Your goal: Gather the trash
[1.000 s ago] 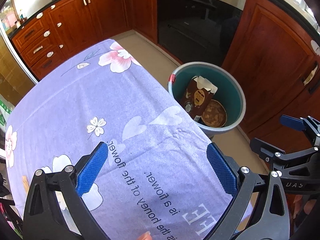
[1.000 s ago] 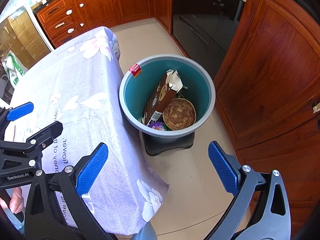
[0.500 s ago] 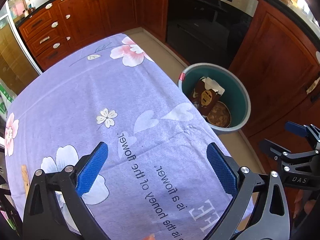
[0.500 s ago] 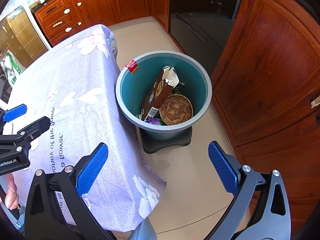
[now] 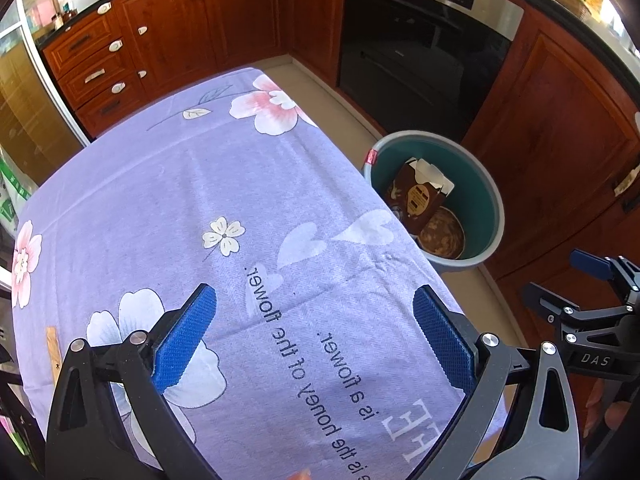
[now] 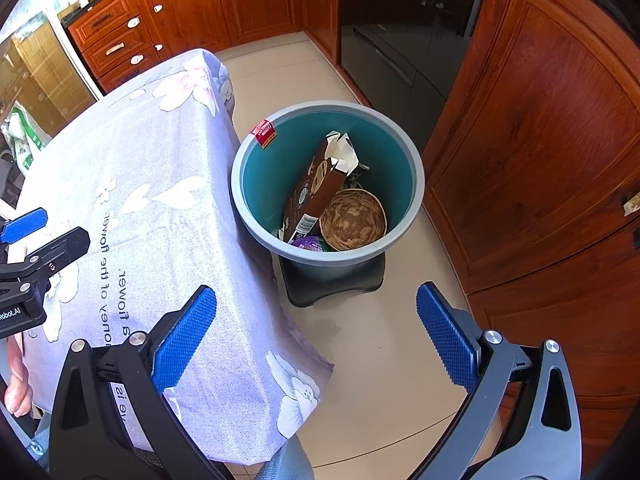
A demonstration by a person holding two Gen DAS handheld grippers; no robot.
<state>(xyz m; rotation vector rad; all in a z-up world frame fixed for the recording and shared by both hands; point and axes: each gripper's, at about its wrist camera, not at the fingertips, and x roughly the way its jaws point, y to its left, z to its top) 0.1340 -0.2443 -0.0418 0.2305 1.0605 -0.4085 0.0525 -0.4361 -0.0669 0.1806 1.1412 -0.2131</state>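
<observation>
The left gripper (image 5: 314, 338) hangs over the tabletop (image 5: 168, 200) with its bumpy blue jaws wide apart, holding nothing. The soft purple cloth (image 6: 160, 216) has flowers and words. The right gripper (image 6: 316, 336) is wide open and empty too, above the smooth floor (image 6: 384, 344). Farther off, the round teal bin (image 6: 400, 136) holds a brown carton (image 6: 316, 192), a round brown bowl (image 6: 353, 220), and maybe something purple. Behind are shiny wood cupboards (image 5: 168, 28).
</observation>
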